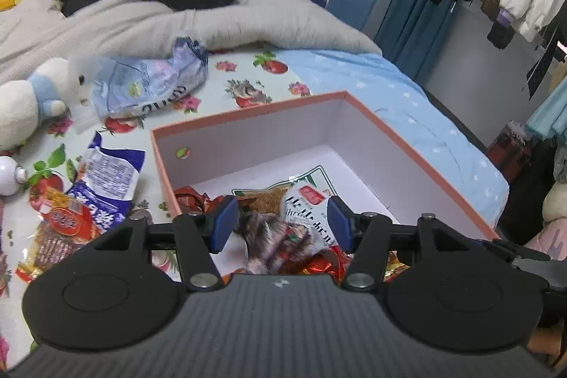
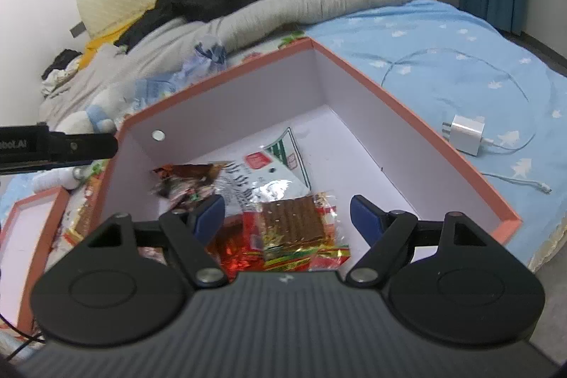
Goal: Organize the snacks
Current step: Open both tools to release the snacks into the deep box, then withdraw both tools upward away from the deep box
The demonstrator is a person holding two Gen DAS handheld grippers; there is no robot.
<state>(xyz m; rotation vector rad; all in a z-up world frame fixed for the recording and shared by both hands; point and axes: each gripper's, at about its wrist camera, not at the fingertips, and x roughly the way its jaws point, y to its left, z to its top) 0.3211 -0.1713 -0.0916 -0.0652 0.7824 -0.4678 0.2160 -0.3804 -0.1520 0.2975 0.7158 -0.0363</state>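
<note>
A motion-blurred dark snack packet [image 1: 269, 236] is smearing between the blue pads of the left gripper [image 1: 281, 225] — its print is not reading at all. The right gripper's grey ribbed body [image 2: 283, 325] is covering the near wall of the orange-rimmed white cardboard box [image 2: 407, 130], and the frame edge is cutting off the shallow orange-rimmed box lid [image 2: 39, 218] on the left.

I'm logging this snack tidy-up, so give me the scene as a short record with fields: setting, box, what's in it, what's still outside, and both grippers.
setting: bed with floral sheet
box: open, orange outside, white inside, on the bed
in box: several snack packets, among them a white packet and a clear-wrapped brown bar
outside box: blue packet and crumpled bag to its left
left gripper: open, above the box, a blurred packet between its fingers, untouched
right gripper: open, above the box
other: charger, plush toy
</note>
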